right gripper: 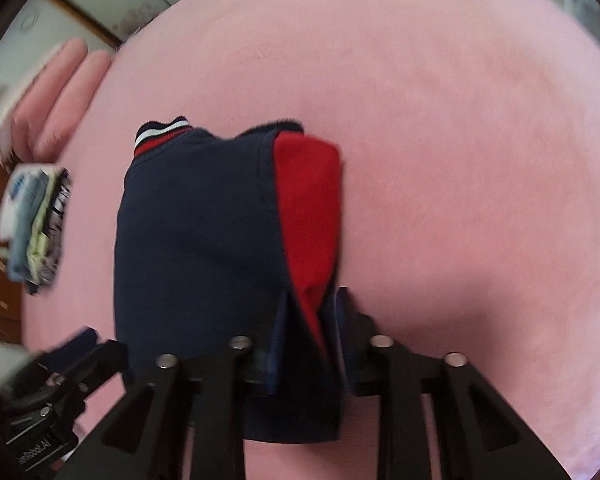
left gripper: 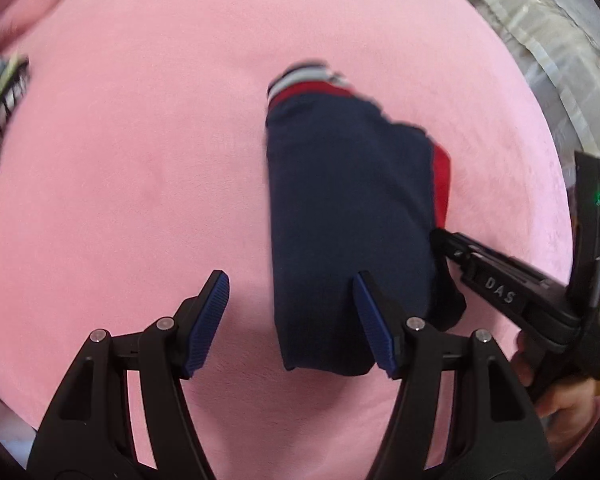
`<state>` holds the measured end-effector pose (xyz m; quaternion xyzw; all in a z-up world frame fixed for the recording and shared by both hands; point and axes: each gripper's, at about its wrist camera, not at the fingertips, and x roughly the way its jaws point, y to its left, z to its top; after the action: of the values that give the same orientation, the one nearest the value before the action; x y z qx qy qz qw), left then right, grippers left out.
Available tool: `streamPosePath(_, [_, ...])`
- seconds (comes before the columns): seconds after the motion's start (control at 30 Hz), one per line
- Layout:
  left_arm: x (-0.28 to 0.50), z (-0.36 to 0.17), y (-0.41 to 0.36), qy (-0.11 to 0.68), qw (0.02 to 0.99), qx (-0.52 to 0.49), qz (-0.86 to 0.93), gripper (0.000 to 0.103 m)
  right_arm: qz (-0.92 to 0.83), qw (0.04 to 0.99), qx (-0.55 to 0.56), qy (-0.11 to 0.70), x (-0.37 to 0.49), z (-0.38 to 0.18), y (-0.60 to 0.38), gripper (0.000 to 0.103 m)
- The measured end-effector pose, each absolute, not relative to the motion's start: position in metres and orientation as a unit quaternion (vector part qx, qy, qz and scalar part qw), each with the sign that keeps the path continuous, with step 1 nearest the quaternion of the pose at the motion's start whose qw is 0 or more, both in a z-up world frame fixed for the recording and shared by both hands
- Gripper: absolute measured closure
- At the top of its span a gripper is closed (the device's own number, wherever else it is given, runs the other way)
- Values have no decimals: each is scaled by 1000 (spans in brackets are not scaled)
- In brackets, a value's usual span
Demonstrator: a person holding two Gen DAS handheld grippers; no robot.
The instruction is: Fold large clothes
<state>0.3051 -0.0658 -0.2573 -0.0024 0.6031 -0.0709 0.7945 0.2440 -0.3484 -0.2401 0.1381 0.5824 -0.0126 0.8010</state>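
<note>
A folded navy garment (left gripper: 348,216) with red panels and a striped collar lies on a pink bed cover (left gripper: 140,184). My left gripper (left gripper: 292,292) is open just above its near left edge, one pad over the cloth, one over the cover. In the right wrist view the garment (right gripper: 196,232) shows its red side (right gripper: 308,208). My right gripper (right gripper: 310,312) is shut on the garment's near right edge. The right gripper also shows in the left wrist view (left gripper: 444,240), at the garment's right edge.
A stack of folded clothes (right gripper: 36,220) sits at the left side of the bed, also seen in the left wrist view (left gripper: 0,112). Pink pillows (right gripper: 60,96) lie beyond it. A pale curtain (left gripper: 540,40) hangs past the bed's far right.
</note>
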Motion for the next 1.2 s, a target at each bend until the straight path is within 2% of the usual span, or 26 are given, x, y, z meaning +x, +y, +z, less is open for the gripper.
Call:
streamPosePath(0.1, [309,-245,-64,592,802,-7,-83,42,-23,821,143,552,238,-217,-360,76])
streamPosePath(0.13, [311,-242,-62,590,802,-18,-94,46,-14,828,158,538,237,-210,-364,76])
streamPosePath(0.2, [320,-241,-58,584,803,-35,-113,59,4,834,183,520,236,-201,-368,76])
streamPosePath(0.27, [332,-244,-60,589,800,-37,-113,82,27,830,203,519,243,-200,-365,77])
streamPosePath(0.33, [346,-252,-60,597,794,-43,-107,94,49,826,210,520,250,-203,-358,78])
streamPosePath(0.37, [353,-256,-58,596,793,-58,-111,97,62,825,213,520,254,-206,-353,83])
streamPosePath(0.4, [360,-261,-55,596,790,-82,-120,98,84,821,206,526,260,-213,-342,93])
streamPosePath(0.47, [376,-276,-57,610,766,-132,-154,102,111,818,169,539,276,-224,-313,100])
streamPosePath(0.67, [409,-318,-69,639,741,-114,-172,103,84,820,135,550,310,-265,-296,102])
streamPosePath(0.8, [410,-315,-56,634,742,-140,-167,103,63,824,150,542,312,-264,-297,103])
streamPosePath(0.93, [389,-304,-36,625,754,-135,-148,103,-43,839,72,537,295,-254,-303,103])
streamPosePath(1.1, [352,-287,-27,628,755,-116,-152,103,-11,825,194,531,259,-251,-335,103])
streamPosePath(1.2, [331,-282,-40,627,751,-111,-174,103,51,820,226,524,236,-243,-322,103])
